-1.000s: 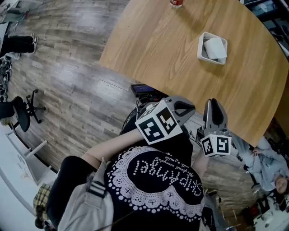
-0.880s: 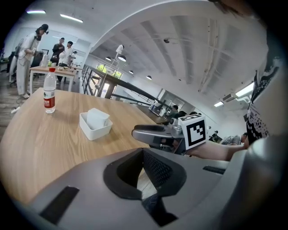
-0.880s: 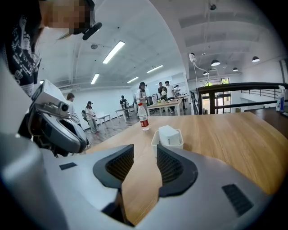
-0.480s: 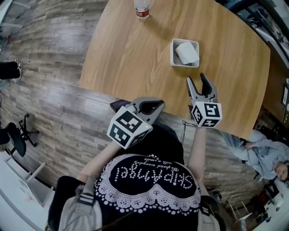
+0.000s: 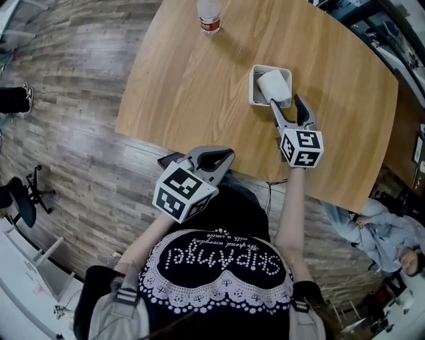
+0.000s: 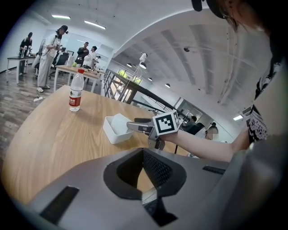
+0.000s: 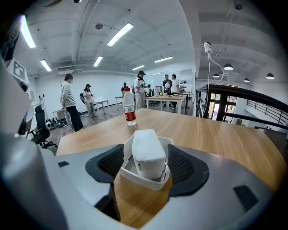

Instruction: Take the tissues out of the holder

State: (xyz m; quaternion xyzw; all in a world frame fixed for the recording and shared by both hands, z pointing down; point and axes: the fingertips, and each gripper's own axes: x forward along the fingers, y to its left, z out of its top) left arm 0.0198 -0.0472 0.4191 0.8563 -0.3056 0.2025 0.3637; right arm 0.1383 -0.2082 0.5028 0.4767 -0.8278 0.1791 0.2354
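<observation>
Left of centre in the head view, over the near edge of the light wooden table, the left tool hangs with its jaws pressed together and nothing between them (its black-and-white marker cube sits lower, toward the person's black top with white lace print). At the top edge, just right of that, a clear plastic water bottle with a red label stands upright on the table. Farther right, in the upper middle of the frame, the white square plastic holder rests on the table with the white wrapped pack of tissues standing inside it, rising above the rim. Just below and right of the holder, the right tool points at it; its jaws have just been opening and stand spread wide. In the right gripper view the holder sits between them, the dark pads clear of its walls on both sides.
</observation>
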